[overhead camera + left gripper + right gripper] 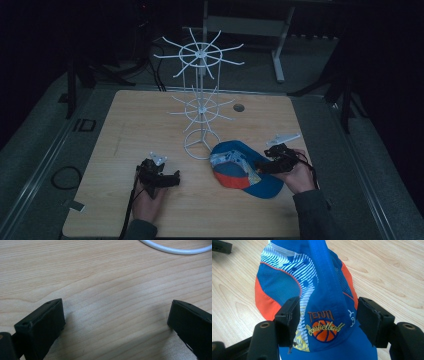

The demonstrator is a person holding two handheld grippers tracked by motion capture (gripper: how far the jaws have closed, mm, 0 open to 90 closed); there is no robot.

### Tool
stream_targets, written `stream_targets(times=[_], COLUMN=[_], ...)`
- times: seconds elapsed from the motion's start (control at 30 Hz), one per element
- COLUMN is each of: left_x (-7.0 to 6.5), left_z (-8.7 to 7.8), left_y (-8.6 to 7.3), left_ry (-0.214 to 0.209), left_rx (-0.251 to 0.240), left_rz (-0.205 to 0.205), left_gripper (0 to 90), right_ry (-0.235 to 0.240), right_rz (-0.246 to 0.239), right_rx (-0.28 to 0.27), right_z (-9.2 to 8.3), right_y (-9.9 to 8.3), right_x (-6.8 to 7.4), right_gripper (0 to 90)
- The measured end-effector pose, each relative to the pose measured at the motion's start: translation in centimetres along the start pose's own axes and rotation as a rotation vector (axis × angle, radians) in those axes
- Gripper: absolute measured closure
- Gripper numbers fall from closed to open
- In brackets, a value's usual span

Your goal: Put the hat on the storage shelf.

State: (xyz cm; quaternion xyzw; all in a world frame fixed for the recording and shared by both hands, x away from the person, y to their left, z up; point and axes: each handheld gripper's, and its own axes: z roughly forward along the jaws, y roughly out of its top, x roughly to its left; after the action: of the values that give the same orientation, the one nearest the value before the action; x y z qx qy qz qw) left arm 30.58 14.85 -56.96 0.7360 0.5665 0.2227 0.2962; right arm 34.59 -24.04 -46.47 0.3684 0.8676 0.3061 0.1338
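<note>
Wooden table [150,125], seen from above, bearing all items; no container stands on it. White wire display rack [201,100], upright at the table's middle, with two tiers of radiating hooks on a central post and a ring base; a curved stretch of that ring [175,250] appears at the top of the left gripper view.

Blue, orange and white baseball cap [240,170], lying on the tabletop just right of the rack's base (touching it or not cannot be told). Its long axis runs from the crown, nearer the rack, to the blue brim at the near right; in the right gripper view the cap [317,290] shows a basketball emblem at the front, with a raised fold of blue fabric running away from the camera.

Right gripper [267,162], held at the cap's right side; its jaws stand open, one on each side of the raised fold, the pads not pressing on it. Left gripper [172,179], resting low over bare wood left of the rack base, jaws wide open with nothing between them.

Small pale flat piece [284,138], lying beyond the right hand.
</note>
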Motion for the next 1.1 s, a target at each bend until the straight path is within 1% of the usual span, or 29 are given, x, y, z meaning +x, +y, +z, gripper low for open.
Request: stream_targets(times=[0.63, 0.77, 1.03, 1.1], left_x=[0.0, 0.0, 0.0, 0.0], left_z=[0.0, 0.0, 0.0, 0.0], left_y=[0.0, 0.0, 0.0, 0.0], left_ry=[0.001, 0.001, 0.001, 0.001], left_rx=[0.003, 0.003, 0.005, 0.004], left_rz=[0.005, 0.005, 0.007, 0.007], left_gripper=[1.4, 1.4, 1.4, 1.4], right_ry=[0.010, 0.012, 0.016, 0.018], right_rz=[-0.028, -0.034, -0.036, -0.043], right_rx=[0.026, 0.035, 0.035, 0.038], right_z=[0.7, 1.0, 1.5, 1.6], right_y=[2.0, 2.2, 2.5, 2.7], right_x=[0.0, 0.0, 0.2, 0.3], right_gripper=[32.4, 32.1, 32.0, 32.0])
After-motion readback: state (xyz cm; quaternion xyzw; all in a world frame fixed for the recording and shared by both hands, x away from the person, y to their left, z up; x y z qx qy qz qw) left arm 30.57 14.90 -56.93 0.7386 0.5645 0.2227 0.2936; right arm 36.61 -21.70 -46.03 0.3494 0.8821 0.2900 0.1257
